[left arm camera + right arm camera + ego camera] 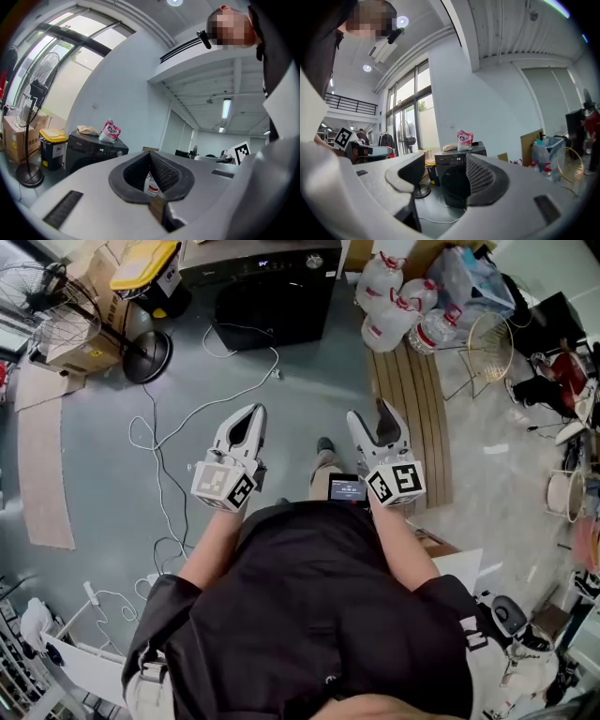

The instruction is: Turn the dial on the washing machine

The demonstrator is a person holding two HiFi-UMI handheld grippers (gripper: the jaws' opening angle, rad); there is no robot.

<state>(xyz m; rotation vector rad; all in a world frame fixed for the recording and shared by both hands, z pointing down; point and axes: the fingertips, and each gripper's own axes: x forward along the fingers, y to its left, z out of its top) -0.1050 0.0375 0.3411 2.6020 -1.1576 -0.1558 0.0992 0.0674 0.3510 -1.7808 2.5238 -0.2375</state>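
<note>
While the person is standing well back from the black washing machine (pixel 272 292) at 12 o'clock, its silver dial (pixel 314 261) is sitting untouched at the control panel's 3 o'clock end. The left gripper (pixel 255 412) is pressing its jaws together on nothing, and the right gripper (pixel 370 418) is holding its jaws spread and empty. A pink pouch (pixel 465 139) is lying on the machine's top, its print too small to read
</note>
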